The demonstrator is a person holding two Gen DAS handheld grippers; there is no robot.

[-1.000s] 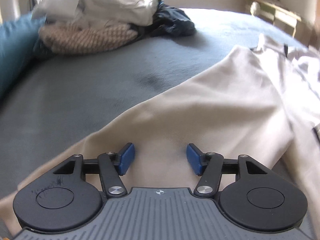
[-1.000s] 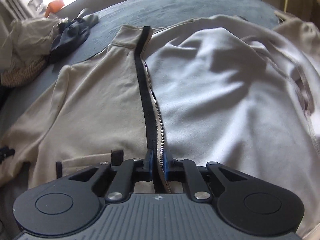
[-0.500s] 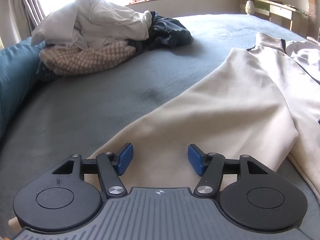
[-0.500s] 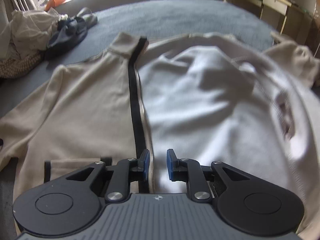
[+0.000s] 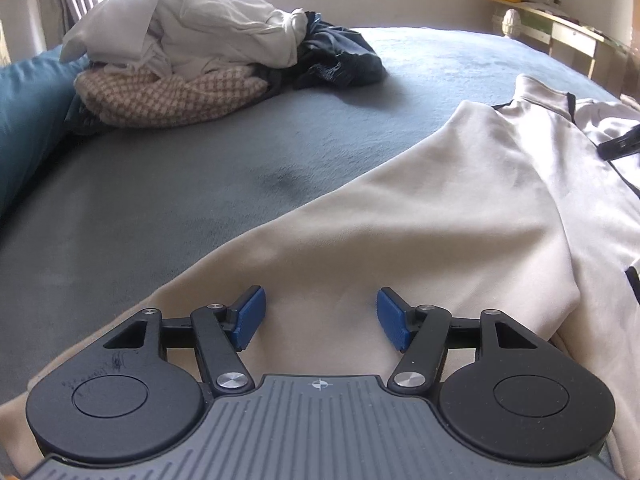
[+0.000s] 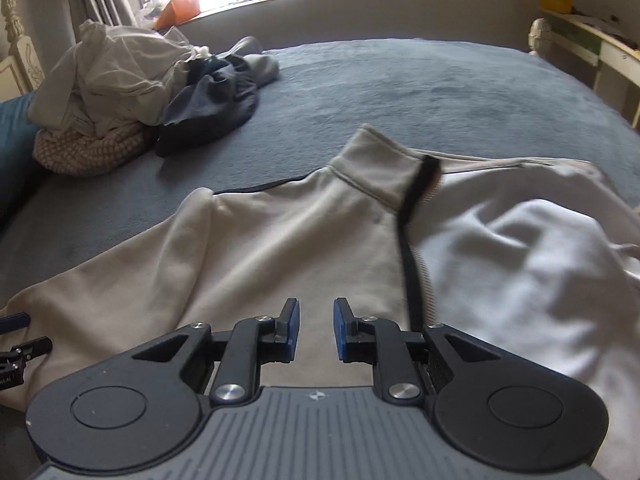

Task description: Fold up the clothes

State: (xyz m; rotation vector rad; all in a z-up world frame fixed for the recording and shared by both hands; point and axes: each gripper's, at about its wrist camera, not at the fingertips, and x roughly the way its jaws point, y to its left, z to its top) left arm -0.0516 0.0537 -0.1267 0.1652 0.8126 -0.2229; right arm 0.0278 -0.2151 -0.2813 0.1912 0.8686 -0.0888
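Two grippers are in my hands, and neither grips anything. My left gripper (image 5: 321, 312) hangs over the beige sleeve (image 5: 360, 240) of the jacket (image 6: 288, 248), its blue pads (image 5: 251, 316) spread wide apart with only flat cloth showing between them; I cannot tell whether the pads touch the fabric. My right gripper (image 6: 316, 330) is above the jacket's left chest panel, just beside the black zipper strip (image 6: 412, 264), with a narrow gap between its pads and nothing caught in it.

The jacket lies spread on the grey-blue bed cover (image 6: 400, 92), front open. Its stand-up collar (image 6: 384, 168) points toward the far side of the bed, and the pale lining (image 6: 520, 264) shows to the right of the zipper. The sleeve runs out diagonally toward my left gripper.

Well apart from the jacket, at the far left of the bed, sits a heap of clothes (image 5: 192, 40): white garments on top, a checked knit (image 5: 172, 96) beneath, and a dark garment (image 5: 340, 60) beside them. A teal pillow (image 5: 24, 112) lies at the left edge.
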